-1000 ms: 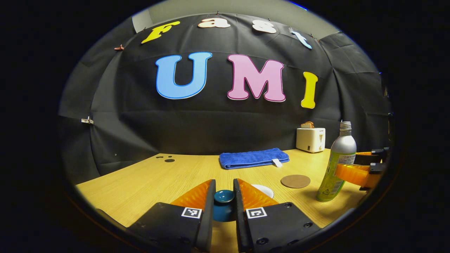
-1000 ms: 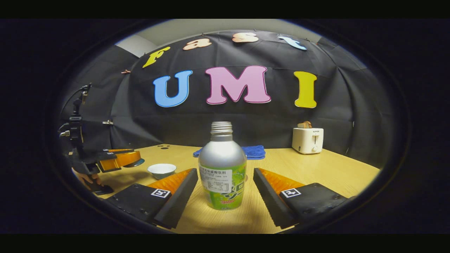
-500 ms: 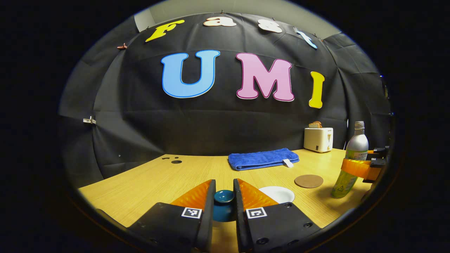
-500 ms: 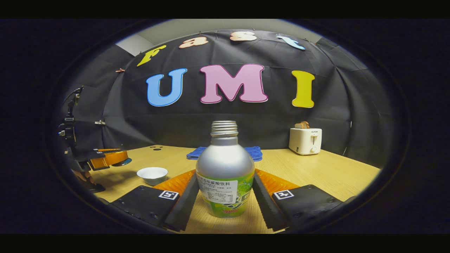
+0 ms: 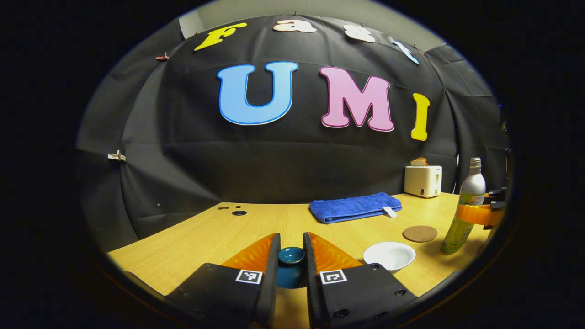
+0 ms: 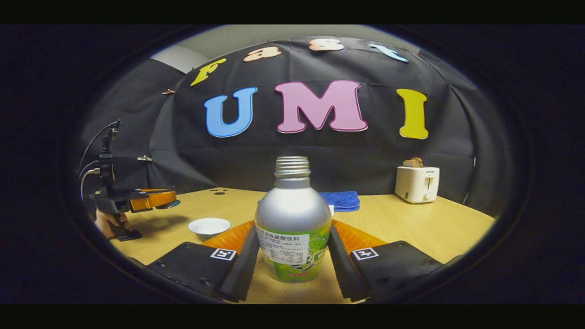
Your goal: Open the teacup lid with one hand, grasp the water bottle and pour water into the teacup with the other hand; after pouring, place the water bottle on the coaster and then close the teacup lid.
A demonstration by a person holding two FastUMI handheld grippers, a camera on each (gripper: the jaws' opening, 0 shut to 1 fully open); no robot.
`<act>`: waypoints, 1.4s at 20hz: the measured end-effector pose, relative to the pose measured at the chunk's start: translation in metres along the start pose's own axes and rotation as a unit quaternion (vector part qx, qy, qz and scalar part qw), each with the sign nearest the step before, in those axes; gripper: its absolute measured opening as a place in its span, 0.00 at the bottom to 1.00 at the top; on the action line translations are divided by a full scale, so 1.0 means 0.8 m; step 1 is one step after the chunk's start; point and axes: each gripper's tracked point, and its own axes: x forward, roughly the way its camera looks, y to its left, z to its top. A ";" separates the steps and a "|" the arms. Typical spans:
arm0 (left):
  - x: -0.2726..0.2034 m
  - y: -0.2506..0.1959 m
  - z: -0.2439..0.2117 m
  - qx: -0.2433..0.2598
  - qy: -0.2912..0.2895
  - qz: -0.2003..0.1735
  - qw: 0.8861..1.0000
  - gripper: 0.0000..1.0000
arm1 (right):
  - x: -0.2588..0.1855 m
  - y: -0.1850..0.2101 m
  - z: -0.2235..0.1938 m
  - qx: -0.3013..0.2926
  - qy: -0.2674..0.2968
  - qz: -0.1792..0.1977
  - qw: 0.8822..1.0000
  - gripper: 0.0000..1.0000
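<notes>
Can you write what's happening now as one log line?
left gripper: holds lid off teacup | right gripper: grips water bottle | pour: not started

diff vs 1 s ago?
Right gripper closed from open onto the water bottle. Left gripper carried the teacup lid leftward, off the teacup, now fully uncovered. Lid grip, coaster, towel, toaster unchanged.

The left gripper view is looking along its own fingers, low over the table [image 5: 201,233], facing the back wall. The right gripper view is facing likewise, close behind the water bottle [image 6: 292,219]. Both are sharing the teacup [image 5: 389,255], towel [image 5: 354,206] and toaster [image 5: 422,180].
</notes>
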 end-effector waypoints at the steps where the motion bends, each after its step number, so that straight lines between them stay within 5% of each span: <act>1: 0.001 -0.001 0.000 0.000 0.000 -0.003 1.000 0.31 | 0.000 0.000 0.003 -0.012 0.002 0.002 1.000 0.75; 4: 0.002 -0.003 0.000 0.000 -0.001 -0.013 1.000 0.32 | 0.009 -0.004 0.009 -0.097 0.017 0.007 0.995 0.74; 7: 0.003 -0.002 0.000 0.000 -0.001 -0.016 1.000 0.31 | 0.026 -0.015 0.027 -0.229 0.013 -0.002 0.973 0.74; 12: 0.002 -0.003 0.000 0.001 -0.002 -0.025 1.000 0.31 | 0.050 0.004 0.039 -0.435 -0.009 0.012 0.900 0.74; 14: 0.004 0.008 -0.001 0.001 -0.001 -0.024 1.000 0.31 | 0.059 0.020 0.040 -0.507 -0.030 0.026 0.861 0.73; 17: 0.004 0.033 0.000 0.001 -0.001 -0.014 1.000 0.31 | 0.072 0.038 0.021 -0.576 -0.031 0.054 0.815 0.74; 21: 0.003 0.057 -0.002 0.000 0.000 -0.001 1.000 0.31 | 0.084 0.047 0.007 -0.617 -0.030 0.068 0.783 0.74; 25: 0.003 0.057 -0.002 0.000 0.000 -0.003 1.000 0.31 | 0.103 0.062 -0.002 -0.676 -0.036 0.078 0.732 0.73; 28: 0.004 0.057 -0.003 0.000 0.000 -0.004 1.000 0.31 | 0.103 0.079 -0.011 -0.700 -0.051 0.092 0.706 0.74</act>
